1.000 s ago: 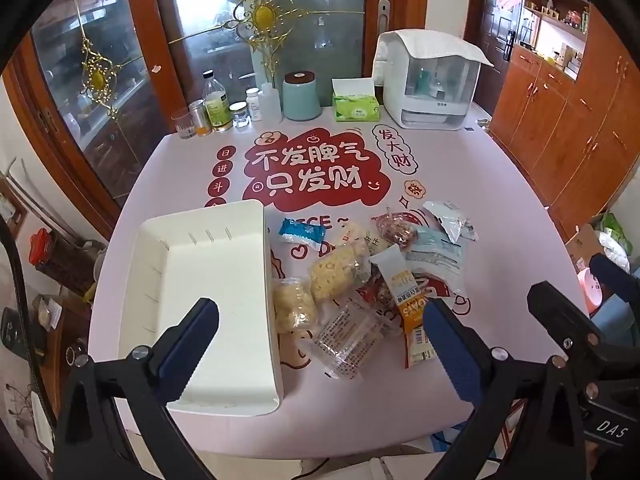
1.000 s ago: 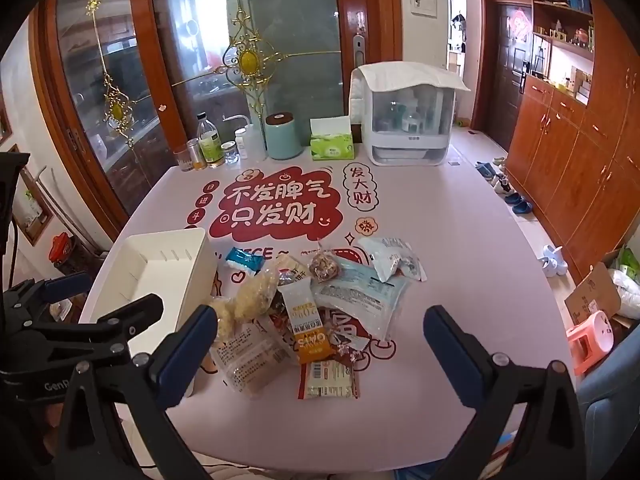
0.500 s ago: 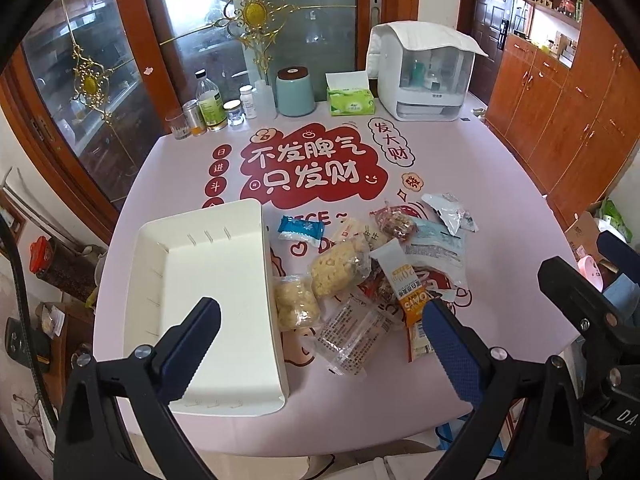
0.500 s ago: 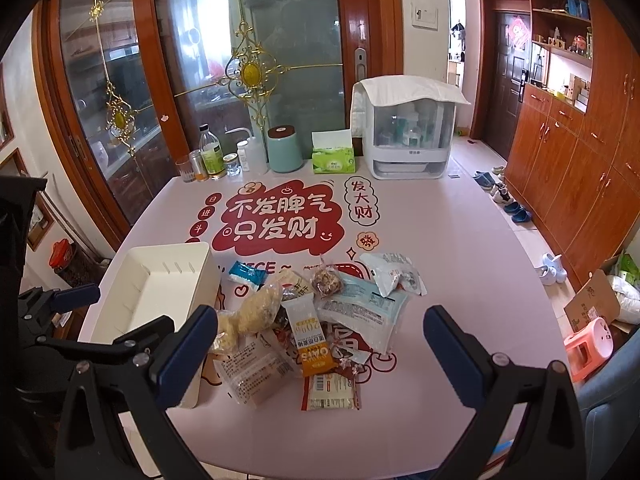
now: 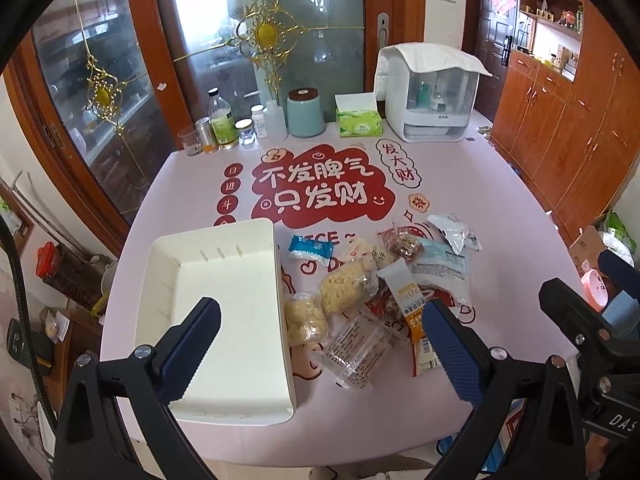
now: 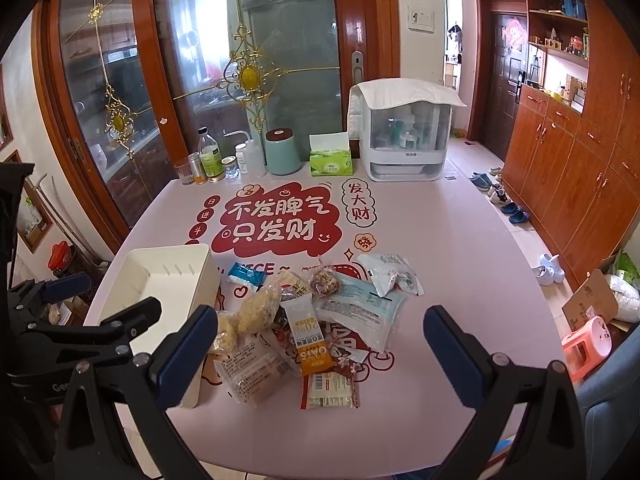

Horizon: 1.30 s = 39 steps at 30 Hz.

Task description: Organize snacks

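We hold the left gripper (image 5: 320, 336) and the right gripper (image 6: 320, 344) above the near edge of the pink table (image 5: 472, 184), both with jaws spread wide and nothing between them. The white bin (image 5: 224, 280) sits on the near left of the table, its long axis running near to far, open side up. Just right of it lies the snack pile (image 6: 304, 320); the orange oat bar (image 6: 310, 340) points near to far, slightly tilted, and a blue packet (image 5: 310, 247) lies at the far left of the pile.
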### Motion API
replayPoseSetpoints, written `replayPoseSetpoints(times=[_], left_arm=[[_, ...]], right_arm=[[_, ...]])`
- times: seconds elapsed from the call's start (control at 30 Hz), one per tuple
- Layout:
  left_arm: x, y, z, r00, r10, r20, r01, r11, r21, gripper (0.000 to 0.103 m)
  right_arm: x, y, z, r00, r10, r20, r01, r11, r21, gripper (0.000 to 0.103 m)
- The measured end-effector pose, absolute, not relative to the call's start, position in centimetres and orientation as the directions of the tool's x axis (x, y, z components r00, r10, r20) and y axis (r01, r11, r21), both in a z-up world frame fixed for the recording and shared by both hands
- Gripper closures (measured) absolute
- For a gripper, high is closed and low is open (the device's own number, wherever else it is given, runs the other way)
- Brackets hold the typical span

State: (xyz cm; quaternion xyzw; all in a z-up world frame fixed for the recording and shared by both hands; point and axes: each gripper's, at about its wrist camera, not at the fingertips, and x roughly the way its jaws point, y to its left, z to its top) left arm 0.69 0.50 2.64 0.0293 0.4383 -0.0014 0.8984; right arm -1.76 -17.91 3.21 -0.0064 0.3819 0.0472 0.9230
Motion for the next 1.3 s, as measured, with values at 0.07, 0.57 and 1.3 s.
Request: replayPoseSetpoints(times=[0.07, 0.57, 1.3], left_arm=[[0.6, 0.4, 2.8, 0.621, 0.014, -0.783, 0.035, 0.998, 0.045, 0.003], [0.9, 0.9, 2.7, 0.623, -0.058, -0.78, 0.073, 0.997, -0.017, 0.003], [2.8, 2.0, -0.5, 0.576, -0.116, -0.809, 0.187, 0.982, -0.007, 0.003]], right_arm=[[-1.8, -18.0, 3.2, 0.704, 0.083, -0.705, -0.088, 0.996, 0.029, 0.0], [-2.2, -17.8, 3.2, 0.707, 0.072, -0.703, -0.058, 0.997, 0.043, 0.0], [-3.4, -16.6, 1.0, 0.696, -0.022, -0.718, 0.091, 0.994, 0.057, 0.0]])
